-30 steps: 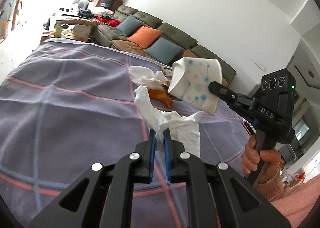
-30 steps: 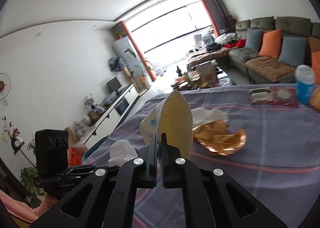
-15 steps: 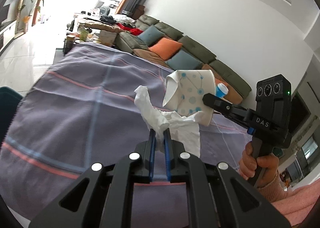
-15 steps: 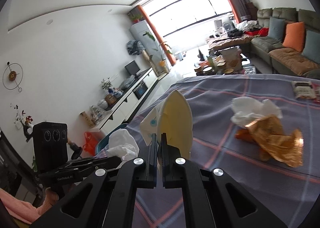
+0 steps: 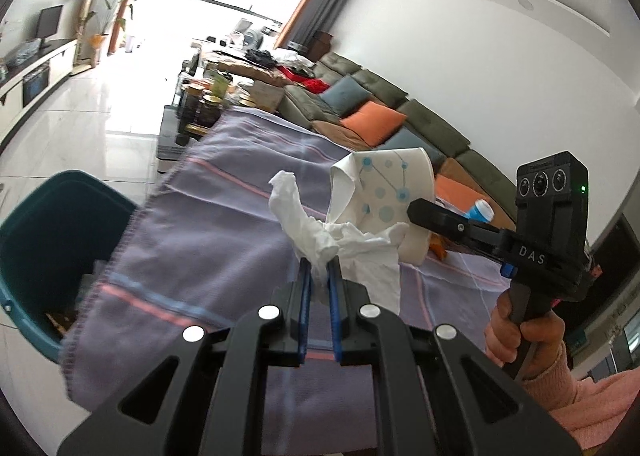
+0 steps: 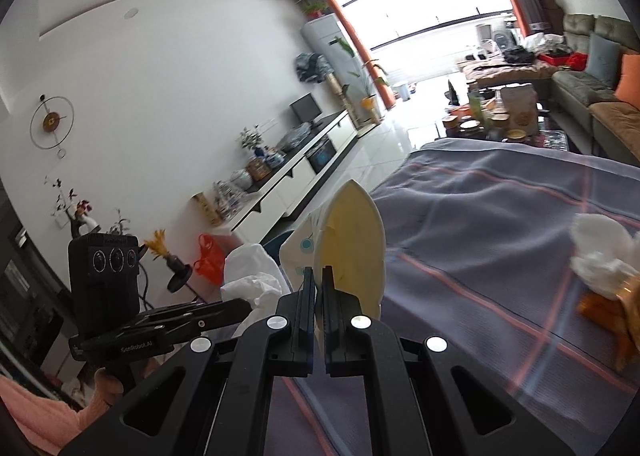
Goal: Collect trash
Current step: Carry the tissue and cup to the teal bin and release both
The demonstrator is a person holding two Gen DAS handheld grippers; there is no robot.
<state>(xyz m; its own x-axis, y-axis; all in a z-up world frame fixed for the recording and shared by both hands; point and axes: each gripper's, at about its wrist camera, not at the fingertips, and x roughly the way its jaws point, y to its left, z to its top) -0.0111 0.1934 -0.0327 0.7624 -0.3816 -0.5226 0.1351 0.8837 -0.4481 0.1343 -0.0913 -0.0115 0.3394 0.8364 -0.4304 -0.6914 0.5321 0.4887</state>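
Observation:
My left gripper (image 5: 319, 262) is shut on a crumpled white tissue (image 5: 320, 234) and holds it above the purple tablecloth (image 5: 224, 216). My right gripper (image 6: 319, 276) is shut on a squashed paper cup (image 6: 352, 244), white with blue dots; it also shows in the left wrist view (image 5: 384, 192), just right of the tissue. A teal bin (image 5: 48, 248) stands on the floor at the table's left edge, below and left of both grippers. More trash lies on the table: a white tissue (image 6: 600, 256) and an orange-gold wrapper (image 6: 612, 312).
A blue-capped bottle (image 5: 480, 212) stands on the table behind the right gripper. A sofa (image 5: 400, 124) with cushions runs along the far wall. A cluttered low table (image 6: 500, 112) stands beyond the table's far end. A TV cabinet (image 6: 288, 184) lines the other wall.
Both grippers have swung left with their loads towards the table's edge. The teal bin has come into the left wrist view. The remaining tissue and wrapper have slid to the right.

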